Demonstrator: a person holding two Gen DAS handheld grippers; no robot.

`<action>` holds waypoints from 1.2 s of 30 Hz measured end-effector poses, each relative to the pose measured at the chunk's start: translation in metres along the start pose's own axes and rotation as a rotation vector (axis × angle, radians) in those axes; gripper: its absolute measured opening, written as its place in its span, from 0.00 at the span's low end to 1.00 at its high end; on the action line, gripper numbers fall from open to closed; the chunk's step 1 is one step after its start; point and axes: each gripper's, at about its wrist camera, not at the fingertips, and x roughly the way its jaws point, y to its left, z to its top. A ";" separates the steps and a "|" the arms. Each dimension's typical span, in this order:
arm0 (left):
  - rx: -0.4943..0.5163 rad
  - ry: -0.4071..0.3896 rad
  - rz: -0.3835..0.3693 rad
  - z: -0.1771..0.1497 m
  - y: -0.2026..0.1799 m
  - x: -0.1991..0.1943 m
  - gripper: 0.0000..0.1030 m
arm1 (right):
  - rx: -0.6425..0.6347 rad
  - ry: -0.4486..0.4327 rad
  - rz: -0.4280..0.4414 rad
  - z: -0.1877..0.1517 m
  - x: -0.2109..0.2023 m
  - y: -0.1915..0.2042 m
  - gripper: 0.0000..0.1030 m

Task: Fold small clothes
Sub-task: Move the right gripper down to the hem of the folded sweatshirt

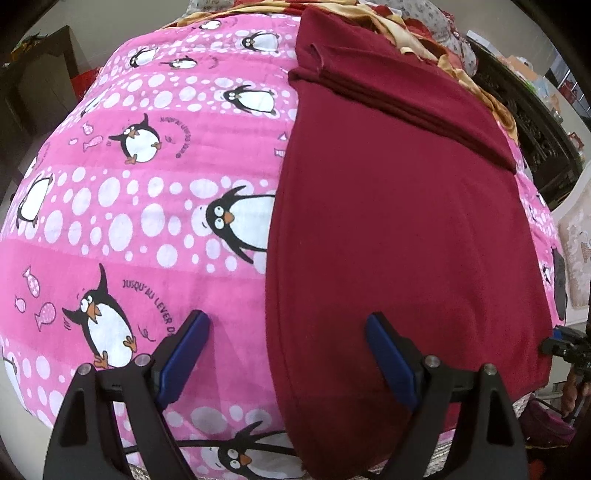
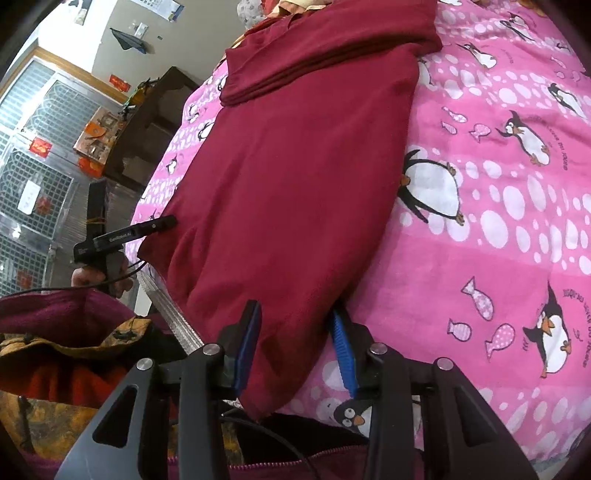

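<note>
Only right wrist view: right gripper [image 2: 295, 332] perhaps straddling garment [image 2: 295, 166].

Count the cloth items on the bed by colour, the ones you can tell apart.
Dark red cotton garment, its top part folded over: 1
Pink penguin-print bedspread: 1
Yellow and red patterned cloth at the far end, bunched, counted as one: 1
Total: 3

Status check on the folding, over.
Left gripper open, straddling the maroon shirt edge. Right gripper open around its near corner, not clamped. Shirt flat on the penguin blanket, sleeve folded in. Nothing obstructing.
</note>
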 end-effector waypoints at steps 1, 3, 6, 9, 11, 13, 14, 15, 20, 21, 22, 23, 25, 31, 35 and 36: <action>-0.001 -0.001 0.000 0.000 0.000 0.000 0.87 | 0.001 0.003 -0.001 0.001 0.000 0.000 0.39; 0.000 -0.001 0.001 0.000 0.000 0.000 0.87 | 0.002 0.006 0.001 0.002 -0.001 0.001 0.39; 0.001 0.002 0.001 0.001 0.000 0.001 0.87 | 0.000 0.007 0.005 0.002 -0.003 0.000 0.39; 0.004 0.001 -0.001 0.001 0.000 0.000 0.87 | 0.001 0.002 0.009 0.001 -0.003 -0.001 0.39; 0.010 -0.002 0.001 0.001 0.000 0.001 0.87 | -0.003 -0.004 0.016 0.000 -0.002 -0.001 0.39; 0.017 -0.001 0.003 0.001 0.000 0.001 0.87 | -0.004 -0.006 0.024 0.000 0.001 -0.002 0.39; 0.020 0.000 0.005 0.000 -0.001 0.001 0.87 | -0.005 -0.007 0.026 0.000 0.002 -0.002 0.39; 0.022 0.000 0.006 0.000 -0.001 0.001 0.87 | -0.007 -0.008 0.028 0.001 0.003 -0.002 0.39; 0.030 0.003 0.004 -0.001 -0.003 0.001 0.87 | -0.021 -0.005 0.031 0.003 0.005 0.001 0.39; 0.033 0.005 0.003 0.000 -0.003 0.001 0.87 | -0.018 -0.006 0.035 0.003 0.005 0.000 0.39; 0.037 0.007 0.003 0.000 -0.004 0.001 0.87 | -0.015 -0.008 0.037 0.003 0.005 0.000 0.39; 0.042 0.008 0.002 0.000 -0.004 0.002 0.87 | -0.012 -0.011 0.041 0.002 0.005 -0.001 0.39; 0.050 0.008 0.005 -0.001 -0.005 0.002 0.87 | -0.004 -0.017 0.051 0.002 0.005 -0.003 0.39; 0.073 0.016 0.002 -0.005 -0.009 0.004 0.87 | -0.017 -0.023 0.061 0.002 0.006 -0.003 0.42; 0.077 0.023 -0.010 -0.007 -0.011 0.005 0.87 | -0.032 -0.021 0.068 0.003 0.006 -0.003 0.43; 0.077 0.026 -0.011 -0.006 -0.011 0.005 0.87 | -0.029 -0.021 0.072 0.004 0.006 -0.003 0.43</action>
